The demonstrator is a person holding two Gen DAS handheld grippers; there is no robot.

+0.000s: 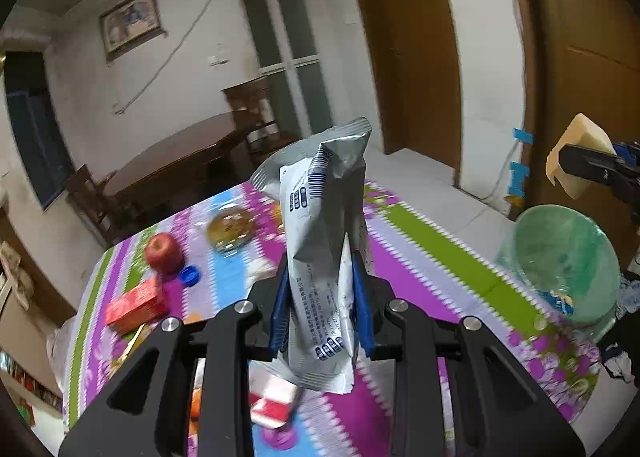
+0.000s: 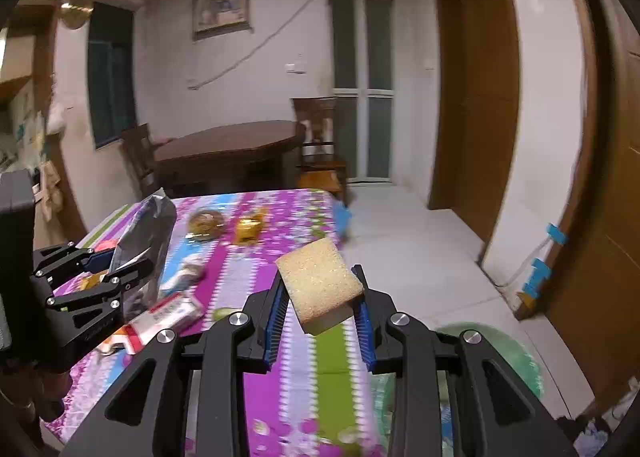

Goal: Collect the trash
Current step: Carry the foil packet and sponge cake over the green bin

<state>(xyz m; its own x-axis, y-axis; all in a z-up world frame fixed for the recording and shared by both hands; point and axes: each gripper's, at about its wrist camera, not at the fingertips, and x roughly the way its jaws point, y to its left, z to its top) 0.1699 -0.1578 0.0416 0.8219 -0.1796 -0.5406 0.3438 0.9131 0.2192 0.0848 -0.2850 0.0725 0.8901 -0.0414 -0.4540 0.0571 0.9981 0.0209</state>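
Now you are carrying a wrapper (image 1: 324,241) in the left gripper (image 1: 322,305) and a sponge (image 2: 320,281) in the right gripper (image 2: 320,321), fingers clamping both; keep them above the bench (image 2: 280,397) until each is hanging over the green bin (image 1: 568,261) at right.

The silver wrapper (image 1: 320,257) carries blue print, a barcode near its upper fold and lines of small characters along its side, but all is too small and blurred to read. Below the silver wrapper, the red and white box (image 1: 272,403) shows no letters that can be read. The same box (image 2: 164,317) has dark markings, also unreadable.
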